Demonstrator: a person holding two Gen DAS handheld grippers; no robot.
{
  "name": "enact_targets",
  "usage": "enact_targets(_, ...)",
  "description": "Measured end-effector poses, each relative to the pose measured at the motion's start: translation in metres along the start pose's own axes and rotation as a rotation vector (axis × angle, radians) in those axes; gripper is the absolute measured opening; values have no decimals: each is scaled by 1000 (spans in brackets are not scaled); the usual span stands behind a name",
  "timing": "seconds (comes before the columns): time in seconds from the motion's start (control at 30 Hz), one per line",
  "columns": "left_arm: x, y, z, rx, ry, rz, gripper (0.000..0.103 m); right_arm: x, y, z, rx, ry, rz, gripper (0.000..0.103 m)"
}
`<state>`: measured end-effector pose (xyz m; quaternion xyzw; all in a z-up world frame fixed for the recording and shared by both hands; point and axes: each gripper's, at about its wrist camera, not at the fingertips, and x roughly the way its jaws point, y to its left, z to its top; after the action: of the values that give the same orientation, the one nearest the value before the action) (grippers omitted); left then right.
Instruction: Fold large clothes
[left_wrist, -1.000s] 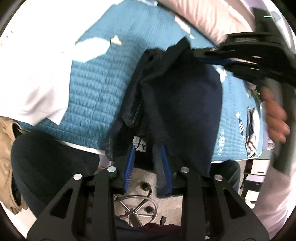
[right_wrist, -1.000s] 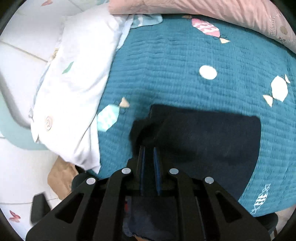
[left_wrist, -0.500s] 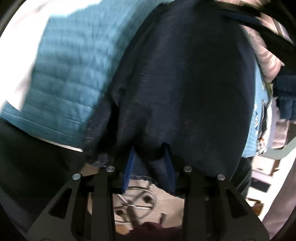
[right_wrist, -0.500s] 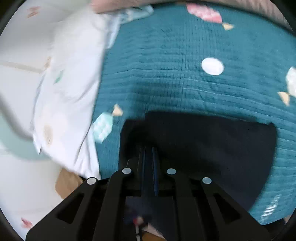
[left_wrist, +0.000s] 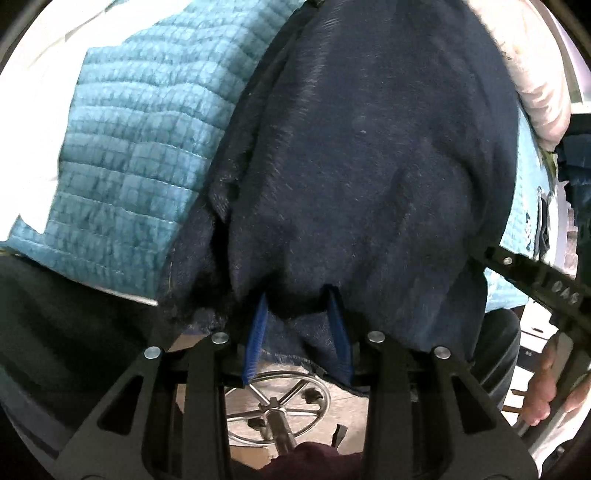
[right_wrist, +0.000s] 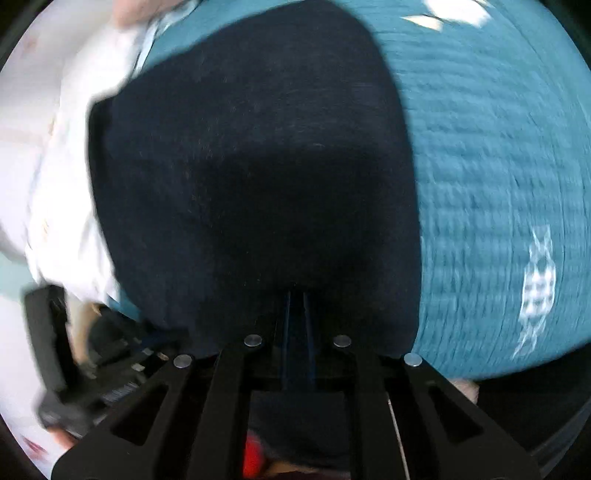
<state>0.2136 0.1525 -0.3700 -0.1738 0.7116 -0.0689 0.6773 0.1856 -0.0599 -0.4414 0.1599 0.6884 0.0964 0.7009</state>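
Observation:
A dark navy garment (left_wrist: 369, 166) lies spread over the teal quilt (left_wrist: 140, 166) and fills most of both views. My left gripper (left_wrist: 297, 310) points steeply down at the garment's near edge, with a thick bunch of the fabric pinched between its blue pads (left_wrist: 255, 332). My right gripper (right_wrist: 297, 295) has its pads almost together on a thin fold of the same navy garment (right_wrist: 258, 166). In the left wrist view the right gripper's black body (left_wrist: 535, 284) and a hand (left_wrist: 546, 384) show at the lower right.
White bedding (right_wrist: 62, 166) lies left of the garment, and a pink pillow (left_wrist: 535, 92) sits at the bed's far side. The teal quilt (right_wrist: 498, 184) stretches right. Below the bed edge stands a chrome chair base (left_wrist: 277, 402). A dark trouser leg (left_wrist: 74, 332) is at the left.
Both grippers have come down towards the bed with the garment, which now fills the views. The right gripper has swung sideways, from the far upper right to the lower right of the left wrist view.

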Motion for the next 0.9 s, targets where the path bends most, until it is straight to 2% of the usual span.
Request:
enact_targets(0.03, -8, -6, -2, 14, -18, -21, 35, -14, 2, -5, -13, -2, 15, 12)
enact_targets(0.07, -17, -9, -3, 26, -33, -34, 35, -24, 7, -9, -50, -2, 20, 14)
enact_targets(0.1, -26, -12, -4, 35, -51, -40, 41, -36, 10, -13, -88, -14, 28, 19)
enact_targets(0.13, -39, -17, -4, 49, -90, -49, 47, -46, 11, -17, -106, -31, 35, 45)
enact_targets(0.17, -48, -19, -4, 60, -118, -56, 72, -58, 10, -20, -112, -58, 34, 79)
enact_targets(0.2, -59, -22, -2, 71, -154, -61, 93, -71, 7, -23, -100, -99, 25, 89)
enact_targets(0.27, -73, -25, 2, 81, -214, -67, 94, -89, 1, -27, -87, -158, 13, 91)
enact_targets(0.3, -76, -26, 8, 91, -225, -74, 94, -96, -2, -27, -85, -158, 9, 91)
enact_targets(0.4, -70, -19, 20, 70, -208, -110, 94, -99, -10, -29, -46, -168, 43, 92)
enact_targets(0.47, -66, -6, 32, 61, -191, -153, 93, -100, -16, -27, -27, -169, 37, 93)
enact_targets(0.6, -47, 7, 60, 57, -153, -238, 93, -81, -28, -14, 22, -146, 23, 93)
enact_targets(0.8, -13, 24, 89, -5, -107, -215, 93, -47, -32, 10, 53, -81, 37, 93)
enact_targets(0.9, 4, 30, 97, -8, -78, -241, 94, -28, -34, 22, 65, -59, 29, 93)
